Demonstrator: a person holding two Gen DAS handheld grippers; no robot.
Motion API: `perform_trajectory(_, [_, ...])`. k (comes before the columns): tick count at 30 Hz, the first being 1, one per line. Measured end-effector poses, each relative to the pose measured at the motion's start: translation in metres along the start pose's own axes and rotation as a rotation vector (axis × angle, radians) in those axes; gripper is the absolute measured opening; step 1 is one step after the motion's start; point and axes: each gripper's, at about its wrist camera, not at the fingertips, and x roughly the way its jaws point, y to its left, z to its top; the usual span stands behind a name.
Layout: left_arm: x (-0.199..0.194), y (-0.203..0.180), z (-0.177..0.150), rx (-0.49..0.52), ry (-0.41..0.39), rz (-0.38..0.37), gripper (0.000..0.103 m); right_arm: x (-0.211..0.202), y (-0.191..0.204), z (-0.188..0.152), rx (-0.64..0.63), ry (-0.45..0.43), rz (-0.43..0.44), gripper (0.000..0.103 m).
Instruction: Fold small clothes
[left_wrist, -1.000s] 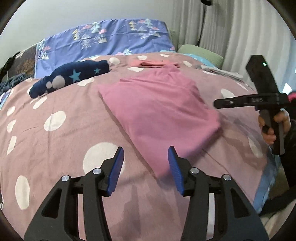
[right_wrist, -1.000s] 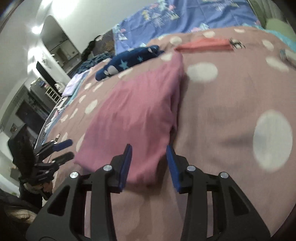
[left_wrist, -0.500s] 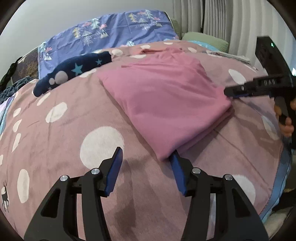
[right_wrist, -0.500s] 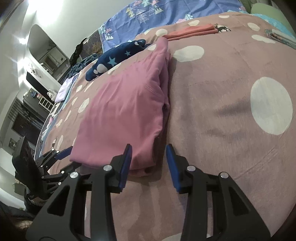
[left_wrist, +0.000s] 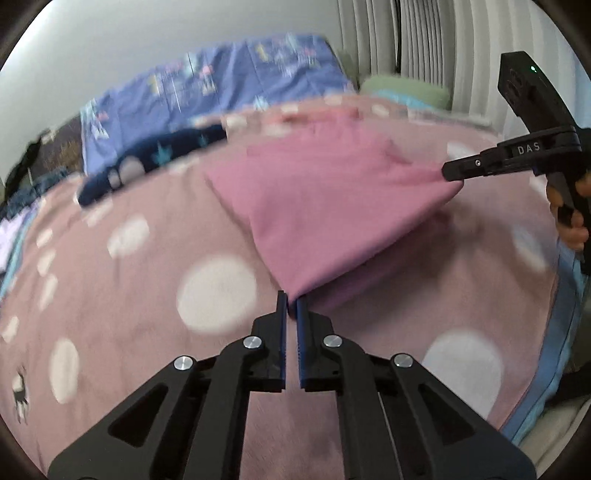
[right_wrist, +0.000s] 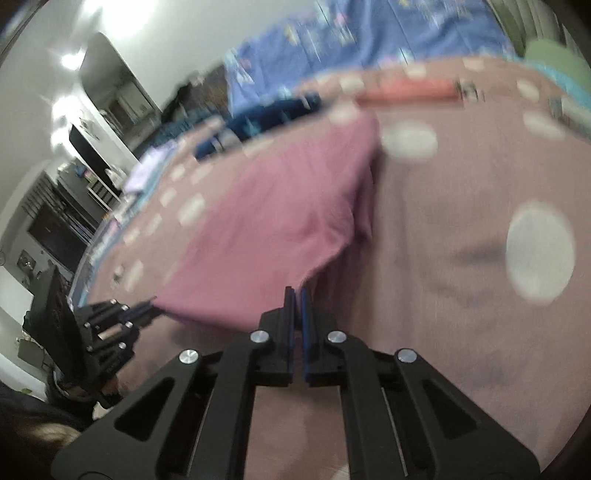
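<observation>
While the left gripper (left_wrist: 291, 308) pinches the near left corner of the pink garment (left_wrist: 332, 199) on the bed (left_wrist: 122, 332), the right gripper (right_wrist: 297, 301) clamps the right corner; soft, light cloth (likely to sag), best held at its corners.

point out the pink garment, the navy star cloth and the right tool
pink garment (left_wrist: 332, 206), left wrist view, middle of its top layer
navy star cloth (left_wrist: 147, 162), left wrist view, its middle
right tool (right_wrist: 296, 295), right wrist view, between its fingertips

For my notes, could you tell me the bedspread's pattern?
Dusty pink bedspread with white dots, clearest in the left wrist view.
</observation>
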Motion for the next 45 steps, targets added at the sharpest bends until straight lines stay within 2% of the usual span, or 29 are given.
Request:
perform_trajectory(2, [0.011,-0.005,-0.011,0.016,0.051,0.002,0.001,0.02,-0.012,-0.012,0.029,0.063,-0.062,0.004])
perform_trajectory(3, [0.008,-0.005,-0.011,0.021,0.043,-0.001,0.001,0.021,-0.016,-0.016,0.053,0.051,-0.047,0.005])
perform_trajectory(4, [0.004,-0.002,-0.008,0.011,0.04,-0.038,0.001,0.018,-0.017,-0.015,0.067,0.044,-0.04,0.01])
perform_trajectory(6, [-0.006,0.006,-0.001,-0.027,0.027,-0.102,0.001,0.006,-0.016,-0.008,0.065,0.005,-0.039,0.011])
perform_trajectory(7, [-0.014,0.015,0.006,-0.06,0.006,-0.146,0.001,0.001,-0.014,-0.004,0.053,-0.012,-0.047,0.012])
perform_trajectory(8, [-0.019,0.02,0.01,-0.077,-0.014,-0.158,0.001,-0.003,-0.012,0.0,0.043,-0.027,-0.05,0.013])
perform_trajectory(10, [-0.027,0.03,0.026,-0.113,-0.074,-0.158,0.002,-0.01,-0.011,0.011,0.036,-0.062,-0.048,0.015])
perform_trajectory(13, [-0.018,0.035,0.044,-0.121,-0.112,-0.138,0.004,-0.009,-0.008,0.024,0.035,-0.084,-0.047,0.015])
perform_trajectory(14, [-0.007,0.033,0.047,-0.124,-0.092,-0.147,0.007,-0.006,-0.005,0.029,0.027,-0.089,-0.048,0.015])
perform_trajectory(17, [0.037,0.023,0.037,-0.11,0.04,-0.135,0.009,0.005,-0.011,0.044,0.038,-0.094,-0.057,0.017])
perform_trajectory(18, [0.05,0.02,0.03,-0.099,0.078,-0.119,0.01,0.008,-0.018,0.05,0.065,-0.095,-0.055,0.023])
perform_trajectory(19, [0.05,0.019,0.027,-0.102,0.053,-0.113,0.011,0.014,-0.024,0.058,0.097,-0.096,-0.055,0.029])
perform_trajectory(21, [0.047,0.023,0.028,-0.133,0.062,-0.132,0.011,0.02,-0.033,0.07,0.127,-0.101,-0.056,0.031])
perform_trajectory(26, [0.048,0.02,0.024,-0.138,0.058,-0.122,0.012,0.044,-0.047,0.116,0.152,-0.117,-0.042,0.052])
perform_trajectory(27, [0.048,0.019,0.024,-0.132,0.058,-0.116,0.012,0.05,-0.048,0.124,0.148,-0.111,-0.054,0.049])
perform_trajectory(28, [0.048,0.018,0.024,-0.128,0.057,-0.112,0.012,0.06,-0.048,0.135,0.141,-0.101,-0.068,0.04])
perform_trajectory(29, [0.047,0.017,0.024,-0.128,0.057,-0.112,0.012,0.067,-0.047,0.14,0.133,-0.091,-0.067,0.006])
perform_trajectory(30, [0.048,0.019,0.024,-0.13,0.056,-0.115,0.012,0.074,-0.045,0.147,0.122,-0.073,-0.065,0.003])
perform_trajectory(35, [0.049,0.025,0.025,-0.145,0.052,-0.132,0.012,0.054,-0.002,0.159,-0.032,-0.216,-0.046,0.003])
perform_trajectory(36, [0.049,0.024,0.025,-0.141,0.051,-0.127,0.012,0.056,-0.003,0.159,-0.035,-0.218,-0.057,0.003])
perform_trajectory(37, [0.048,0.024,0.025,-0.137,0.051,-0.123,0.012,0.066,-0.011,0.159,-0.023,-0.183,-0.086,0.003])
perform_trajectory(39, [0.047,0.021,0.024,-0.124,0.049,-0.108,0.012,0.098,-0.037,0.153,0.026,-0.066,-0.211,0.007])
perform_trajectory(40, [0.047,0.018,0.024,-0.112,0.047,-0.092,0.012,0.106,-0.046,0.149,0.04,-0.04,-0.245,0.004])
perform_trajectory(41, [0.046,0.016,0.024,-0.104,0.046,-0.082,0.012,0.106,-0.055,0.143,0.07,-0.05,-0.222,0.004])
perform_trajectory(43, [0.043,0.012,0.024,-0.089,0.042,-0.057,0.013,0.091,-0.06,0.138,0.126,-0.09,-0.181,0.017])
perform_trajectory(45, [0.037,0.016,0.026,-0.12,0.034,-0.068,0.012,0.068,-0.05,0.134,0.119,-0.145,-0.215,0.022])
